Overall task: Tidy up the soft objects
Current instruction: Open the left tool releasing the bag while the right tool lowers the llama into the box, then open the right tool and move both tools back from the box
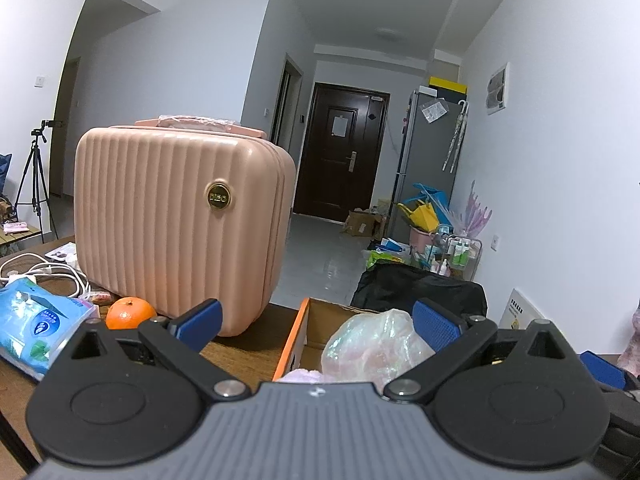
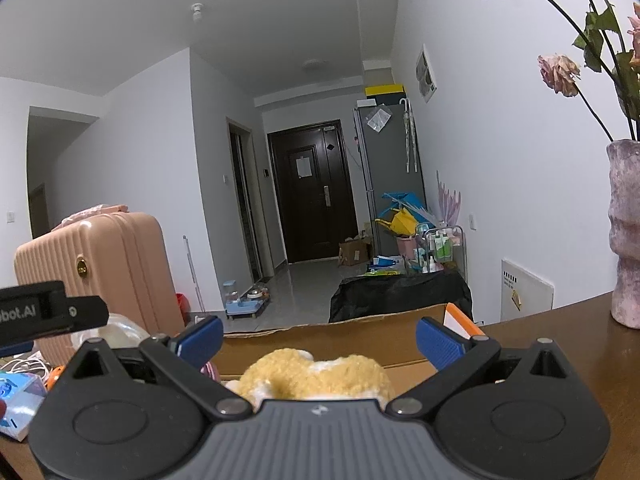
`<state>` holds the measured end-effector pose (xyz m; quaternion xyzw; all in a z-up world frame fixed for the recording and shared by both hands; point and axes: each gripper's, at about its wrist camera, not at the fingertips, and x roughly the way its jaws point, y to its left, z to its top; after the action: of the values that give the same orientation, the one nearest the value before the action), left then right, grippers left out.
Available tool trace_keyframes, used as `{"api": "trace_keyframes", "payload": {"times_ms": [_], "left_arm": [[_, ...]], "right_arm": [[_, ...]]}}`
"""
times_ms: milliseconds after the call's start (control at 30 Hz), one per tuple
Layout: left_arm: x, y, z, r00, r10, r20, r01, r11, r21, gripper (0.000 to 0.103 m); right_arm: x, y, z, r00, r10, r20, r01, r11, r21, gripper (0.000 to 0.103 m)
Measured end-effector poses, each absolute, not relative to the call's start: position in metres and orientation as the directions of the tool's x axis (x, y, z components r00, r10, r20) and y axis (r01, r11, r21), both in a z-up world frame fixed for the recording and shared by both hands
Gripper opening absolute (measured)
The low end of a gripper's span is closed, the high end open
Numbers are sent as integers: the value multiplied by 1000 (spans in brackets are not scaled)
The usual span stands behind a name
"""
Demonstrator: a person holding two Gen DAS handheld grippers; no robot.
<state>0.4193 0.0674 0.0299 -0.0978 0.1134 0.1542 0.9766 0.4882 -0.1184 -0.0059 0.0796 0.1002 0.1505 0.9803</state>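
Observation:
An open cardboard box (image 1: pixel 298 336) with an orange edge sits on the wooden table; a crinkly translucent pink bag (image 1: pixel 372 346) and a pale lilac soft item (image 1: pixel 302 376) lie in it. My left gripper (image 1: pixel 318 318) hovers open over the box, its blue pads wide apart and nothing between them. In the right wrist view the same box (image 2: pixel 340 340) lies ahead, with a fluffy yellow-and-white plush toy (image 2: pixel 320 372) just below my right gripper (image 2: pixel 320 334), which is open and empty. The left gripper's body (image 2: pixel 48 312) shows at the left edge.
A pink ribbed hard case (image 1: pixel 180 220) stands on the table left of the box, with an orange (image 1: pixel 130 312), a blue wipes pack (image 1: pixel 36 320) and white cables (image 1: pixel 48 272) beside it. A purple vase with dried roses (image 2: pixel 624 232) stands far right. Beyond the table edge is a black bag (image 1: pixel 416 284).

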Motion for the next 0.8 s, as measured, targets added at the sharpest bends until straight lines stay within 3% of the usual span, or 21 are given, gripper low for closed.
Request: {"api": "trace_keyframes", "payload": {"times_ms": [333, 800], "left_arm": [[386, 67, 40, 939, 248, -237, -285, 948, -139, 103], [290, 43, 52, 960, 152, -234, -177, 980, -90, 103]], "right_arm": [[454, -146, 9, 935, 310, -173, -271, 938, 217, 103], [331, -204, 29, 939, 281, -199, -251, 954, 162, 103]]}}
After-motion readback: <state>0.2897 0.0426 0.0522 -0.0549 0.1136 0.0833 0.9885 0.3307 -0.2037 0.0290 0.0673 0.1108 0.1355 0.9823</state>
